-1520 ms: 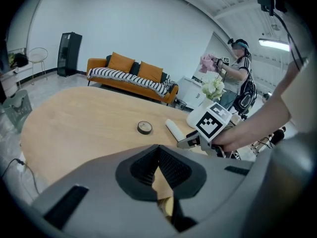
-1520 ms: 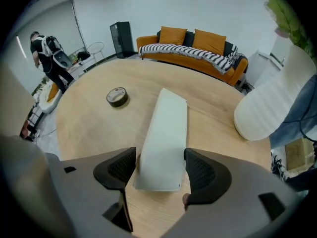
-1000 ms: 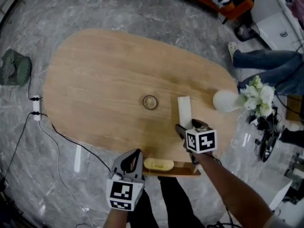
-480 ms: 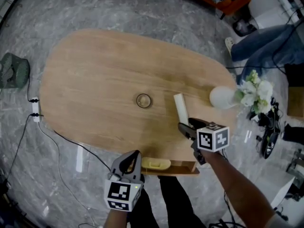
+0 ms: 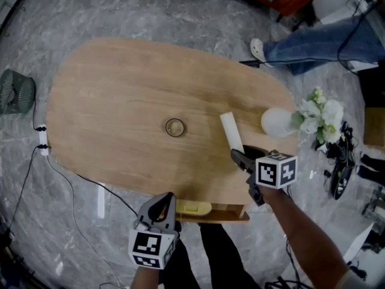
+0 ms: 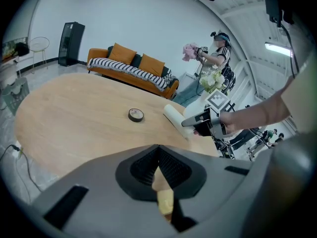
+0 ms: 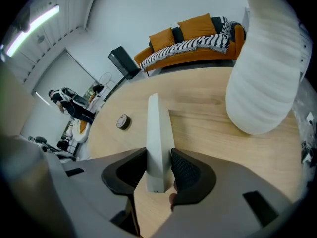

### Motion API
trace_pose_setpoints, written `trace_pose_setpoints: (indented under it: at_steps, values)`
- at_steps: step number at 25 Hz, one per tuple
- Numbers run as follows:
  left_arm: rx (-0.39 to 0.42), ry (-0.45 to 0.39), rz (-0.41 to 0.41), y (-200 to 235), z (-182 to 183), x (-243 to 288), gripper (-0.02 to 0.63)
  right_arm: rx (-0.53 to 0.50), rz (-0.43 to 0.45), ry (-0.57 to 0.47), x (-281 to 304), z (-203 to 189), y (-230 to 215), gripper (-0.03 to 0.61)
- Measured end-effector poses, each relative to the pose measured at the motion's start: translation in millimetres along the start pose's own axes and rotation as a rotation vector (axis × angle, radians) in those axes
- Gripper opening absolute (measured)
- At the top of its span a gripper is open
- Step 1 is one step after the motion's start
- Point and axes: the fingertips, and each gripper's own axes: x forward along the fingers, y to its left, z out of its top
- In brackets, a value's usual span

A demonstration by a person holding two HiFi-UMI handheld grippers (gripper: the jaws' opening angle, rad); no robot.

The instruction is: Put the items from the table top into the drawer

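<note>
A long white box (image 5: pixel 231 131) lies on the oval wooden table (image 5: pixel 120 95) near its front right edge. My right gripper (image 5: pixel 241 154) has just been closing on the box's near end, and both pads (image 7: pixel 184 168) now press its sides (image 7: pixel 157 138). A small tape roll (image 5: pixel 175 127) sits mid-table. Under the front edge the drawer (image 5: pixel 227 212) stands open with a yellow item (image 5: pixel 194 208) inside. My left gripper (image 5: pixel 162 201) hovers shut over that drawer, holding nothing; the yellow item (image 6: pixel 165 200) shows past its jaws (image 6: pixel 158 148).
A white vase (image 5: pixel 275 123) with white flowers (image 5: pixel 320 115) stands right of the box, close to my right gripper. A person's legs (image 5: pixel 313 40) cross the floor at top right. A fan (image 5: pixel 13 91) and a cabled power strip (image 5: pixel 42 138) lie on the floor to the left.
My right gripper's jaws went from wide apart to closed on the white box's near end, and it shifted slightly right. The person's legs at the right moved up-left. The left gripper stayed put.
</note>
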Motion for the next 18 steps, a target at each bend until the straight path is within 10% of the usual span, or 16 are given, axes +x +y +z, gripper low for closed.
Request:
trace_pose_setpoints:
  at_steps: [4,18]
  values:
    - [-0.012,0.001,0.006,-1,-4,0,0.002,-0.037,-0.056,-0.013,-2,6,-4,0.169]
    - [-0.011,0.013,0.010,-8,-5,3,0.002,0.098,0.156,-0.014,-12,2,0,0.152]
